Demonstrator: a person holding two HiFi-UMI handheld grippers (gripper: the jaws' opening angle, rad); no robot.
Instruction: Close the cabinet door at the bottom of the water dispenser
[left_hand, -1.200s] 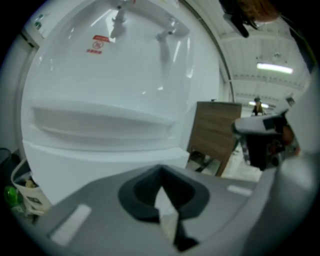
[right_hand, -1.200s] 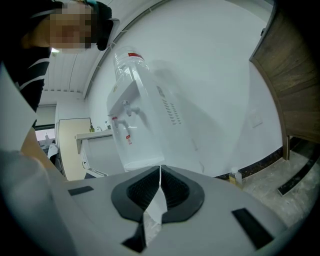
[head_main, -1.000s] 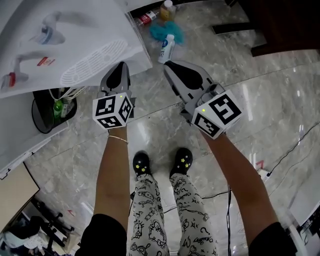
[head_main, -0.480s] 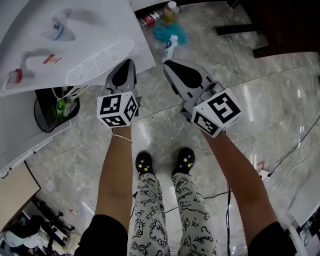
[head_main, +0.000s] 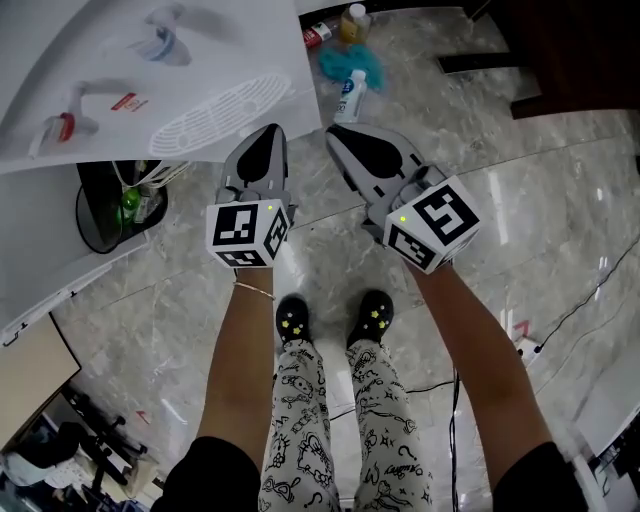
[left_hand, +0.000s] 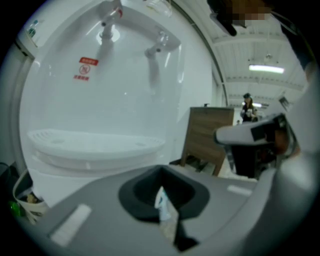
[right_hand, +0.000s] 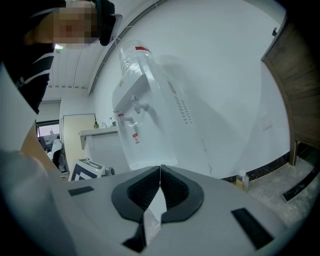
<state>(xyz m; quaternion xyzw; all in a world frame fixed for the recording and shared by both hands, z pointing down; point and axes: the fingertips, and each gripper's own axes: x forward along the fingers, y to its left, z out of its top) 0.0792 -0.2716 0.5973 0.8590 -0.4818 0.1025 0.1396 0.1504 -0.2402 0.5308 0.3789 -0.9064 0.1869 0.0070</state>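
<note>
The white water dispenser (head_main: 150, 80) fills the top left of the head view, with two taps and a slotted drip tray (head_main: 220, 115). A white panel (head_main: 50, 270) juts out low on its left; I cannot tell if it is the cabinet door. My left gripper (head_main: 268, 135) is shut and empty, its tips just in front of the drip tray (left_hand: 95, 142). In the left gripper view the dispenser (left_hand: 100, 100) looms close. My right gripper (head_main: 337, 132) is shut and empty too, beside the left one and clear of the dispenser (right_hand: 150, 125).
A black bin (head_main: 115, 205) with wires and a green bottle sits below the dispenser front. A white bottle (head_main: 350, 95), a teal cloth (head_main: 350, 62) and more bottles lie on the marble floor behind. Dark wooden furniture (head_main: 570, 50) stands at top right. Cables (head_main: 590, 290) trail at right.
The left gripper has drifted a little right and nearer the person. The right gripper has barely moved. Both have stayed shut.
</note>
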